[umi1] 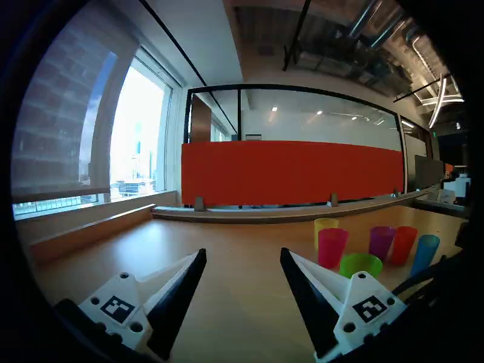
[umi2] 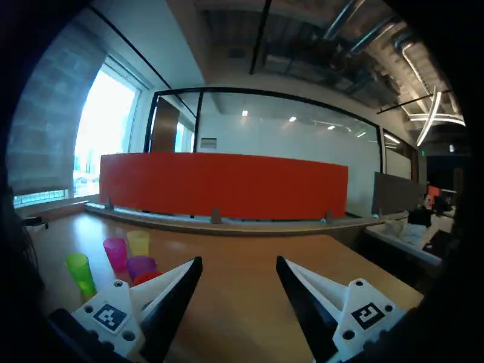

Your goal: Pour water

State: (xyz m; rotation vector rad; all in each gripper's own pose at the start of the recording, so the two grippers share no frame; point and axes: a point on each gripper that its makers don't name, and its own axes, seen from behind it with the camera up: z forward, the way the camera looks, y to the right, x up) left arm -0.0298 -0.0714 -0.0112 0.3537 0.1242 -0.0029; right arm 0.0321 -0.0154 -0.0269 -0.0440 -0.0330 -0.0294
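Office room with smooth wooden table; flat orange partition panel along its far edge, glass wall behind, bright window at left; left gripper spread wide, nothing between its white fingers with black wedge tips, bare wood below; six translucent tapered plastic cups clustered just beside its right-hand finger; green cup lower part hidden behind that finger; blue cup farthest out; right gripper likewise spread, gripping nothing; plastic cups sit off its left-hand finger, red cup mostly hidden behind it; water in cups can't be made out
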